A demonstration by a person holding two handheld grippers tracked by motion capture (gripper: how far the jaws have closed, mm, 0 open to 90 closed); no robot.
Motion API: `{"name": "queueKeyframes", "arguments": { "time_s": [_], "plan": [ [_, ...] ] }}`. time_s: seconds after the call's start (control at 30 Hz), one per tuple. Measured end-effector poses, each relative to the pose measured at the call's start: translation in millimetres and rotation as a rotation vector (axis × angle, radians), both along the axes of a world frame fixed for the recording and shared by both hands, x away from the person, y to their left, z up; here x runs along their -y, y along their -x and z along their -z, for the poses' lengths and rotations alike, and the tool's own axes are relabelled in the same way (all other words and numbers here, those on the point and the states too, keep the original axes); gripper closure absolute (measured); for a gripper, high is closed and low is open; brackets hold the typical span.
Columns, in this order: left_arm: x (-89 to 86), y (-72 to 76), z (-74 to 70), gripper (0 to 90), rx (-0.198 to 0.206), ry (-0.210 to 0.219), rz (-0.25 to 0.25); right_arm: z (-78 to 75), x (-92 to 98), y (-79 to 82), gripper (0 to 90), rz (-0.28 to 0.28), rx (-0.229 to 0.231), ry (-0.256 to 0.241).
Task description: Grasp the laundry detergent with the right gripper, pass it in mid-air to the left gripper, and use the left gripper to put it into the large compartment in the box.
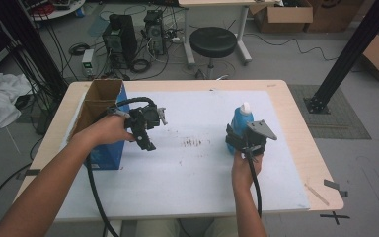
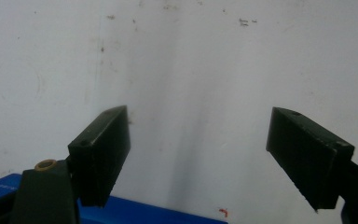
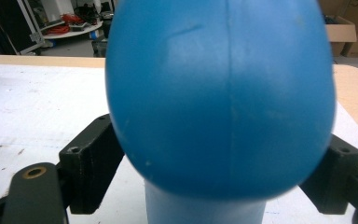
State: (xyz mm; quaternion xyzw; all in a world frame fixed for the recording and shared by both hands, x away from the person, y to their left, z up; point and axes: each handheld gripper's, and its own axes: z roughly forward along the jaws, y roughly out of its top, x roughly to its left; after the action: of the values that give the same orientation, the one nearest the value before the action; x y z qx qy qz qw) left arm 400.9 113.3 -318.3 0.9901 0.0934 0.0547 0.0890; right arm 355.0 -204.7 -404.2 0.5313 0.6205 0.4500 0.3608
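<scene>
Right gripper view: smooth, rounded blue bottle (image 3: 219, 98)

Bare forearms — black grippers (image 1: 145, 129), brass-ringed screw holes, trailing black cables.

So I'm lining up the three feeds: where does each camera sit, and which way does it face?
High view: above the person's side, facing forward and down on the table; forearms, left gripper, right gripper.
Left gripper view: rides that gripper, facing the white mat; open jaws.
Right gripper view: faces the blue bottle between its jaws.
Shared: bottle, mat.
</scene>
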Motion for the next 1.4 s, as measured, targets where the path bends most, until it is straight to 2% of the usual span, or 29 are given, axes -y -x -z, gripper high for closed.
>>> {"name": "queueKeyframes", "arguments": {
  "time_s": [0.2,0.7,0.83,1.4],
  "plan": [
    [-0.1,0.0,0.3,22.3,-0.001,0.0,-0.002,-0.4,-0.2,0.2,23.8,-0.002,0.009,0.0],
    [-1.0,0.7,0.0,22.4,-0.006,0.001,-0.004,0.3,0.2,-0.4,25.3,0.006,0.006,-0.002],
    [-1.5,1.2,0.1,22.4,-0.007,0.005,-0.008,0.3,0.1,-0.1,28.6,0.006,0.007,-0.004],
    [-1.8,1.0,0.1,22.3,0.0,0.004,-0.01,0.7,-0.5,-0.8,32.9,0.011,0.008,0.002]
  ]
}}
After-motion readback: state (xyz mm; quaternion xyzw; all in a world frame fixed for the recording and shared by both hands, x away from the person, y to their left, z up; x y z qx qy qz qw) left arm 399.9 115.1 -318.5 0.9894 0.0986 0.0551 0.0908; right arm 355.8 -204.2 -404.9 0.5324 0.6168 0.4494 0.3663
